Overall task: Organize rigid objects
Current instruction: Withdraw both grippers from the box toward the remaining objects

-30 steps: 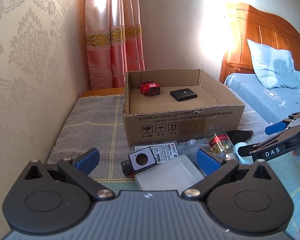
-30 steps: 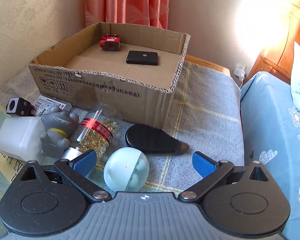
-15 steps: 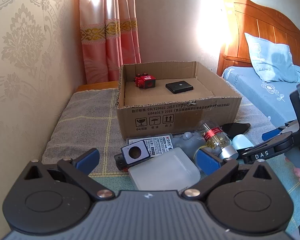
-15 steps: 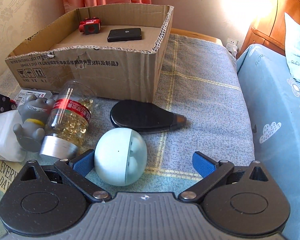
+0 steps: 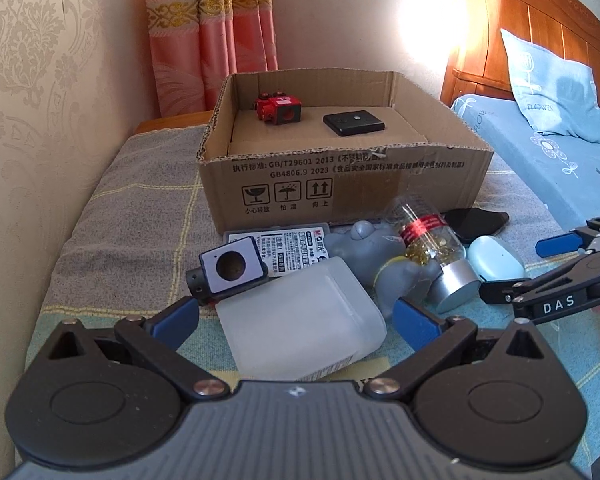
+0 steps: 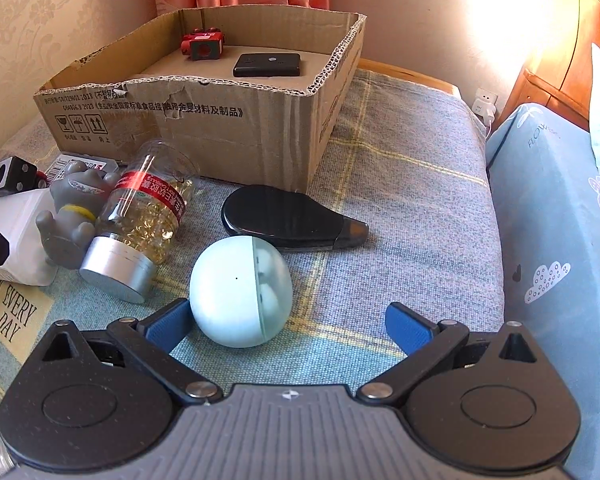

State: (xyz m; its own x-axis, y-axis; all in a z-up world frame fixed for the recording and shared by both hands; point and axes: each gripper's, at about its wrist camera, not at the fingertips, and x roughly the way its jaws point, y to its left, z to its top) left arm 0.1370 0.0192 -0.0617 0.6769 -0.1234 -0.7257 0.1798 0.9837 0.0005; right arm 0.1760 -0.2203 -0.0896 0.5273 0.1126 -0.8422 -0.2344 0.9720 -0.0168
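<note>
The right gripper (image 6: 288, 322), fingers spread wide, is nosing up to the pale blue egg-shaped plastic case (image 6: 240, 290), and it's needing to centre before pinching, lest the case roll.

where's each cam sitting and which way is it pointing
Left wrist: on the left gripper, facing the cardboard box over the white bottle; own open fingers show, with the right gripper at right.
Right wrist: on the right gripper, facing the same box over the pale blue ball; own open fingers show.
Shared: box, ball, capsule bottle.
</note>
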